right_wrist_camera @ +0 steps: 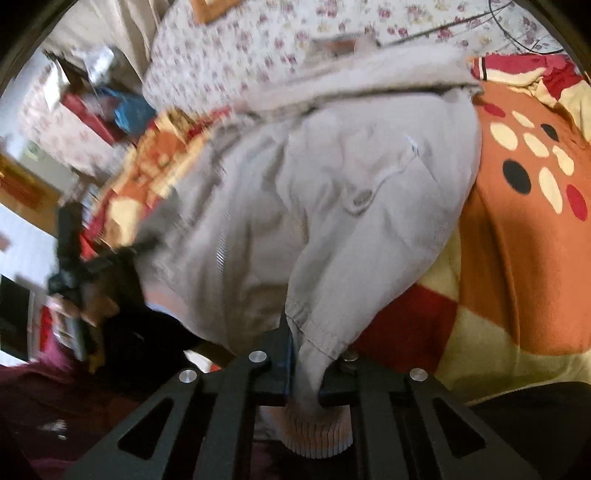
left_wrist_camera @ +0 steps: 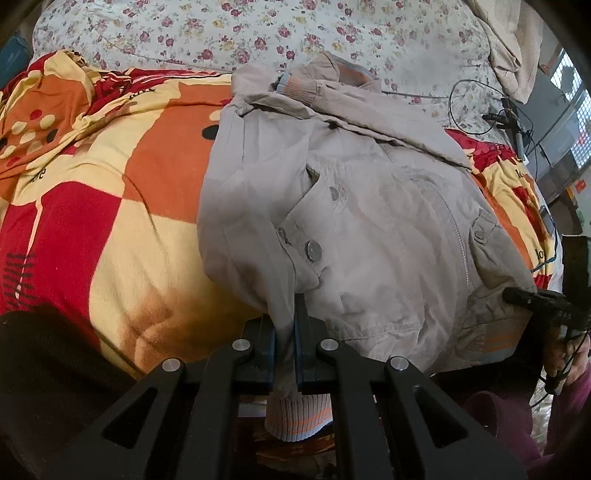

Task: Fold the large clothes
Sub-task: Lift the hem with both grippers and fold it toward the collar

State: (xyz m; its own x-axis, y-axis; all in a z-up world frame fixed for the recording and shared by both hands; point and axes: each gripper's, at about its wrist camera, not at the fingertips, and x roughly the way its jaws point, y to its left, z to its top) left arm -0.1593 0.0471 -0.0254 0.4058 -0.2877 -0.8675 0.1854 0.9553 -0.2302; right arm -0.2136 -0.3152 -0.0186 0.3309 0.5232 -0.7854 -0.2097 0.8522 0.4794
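Your left gripper (left_wrist_camera: pixel 285 325) is clamped on the hem of the beige cotton jacket with ribbed striped cuffs (left_wrist_camera: pixel 354 206); your right gripper (right_wrist_camera: pixel 306 354) pinches the same hem at its other corner. The jacket's long axis runs from bottom centre up the frame, collar far, across the red, orange and yellow quilt (left_wrist_camera: pixel 110 192). Beyond lies a floral sheet (left_wrist_camera: pixel 221 29). The right view is blurred; the hem's edge is hidden under the fingers.

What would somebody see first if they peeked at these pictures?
A big beige jacket lies in the middle on a bright red, orange and yellow blanket. The left gripper and the right gripper each pinch its near hem. Behind lies a flowery sheet.
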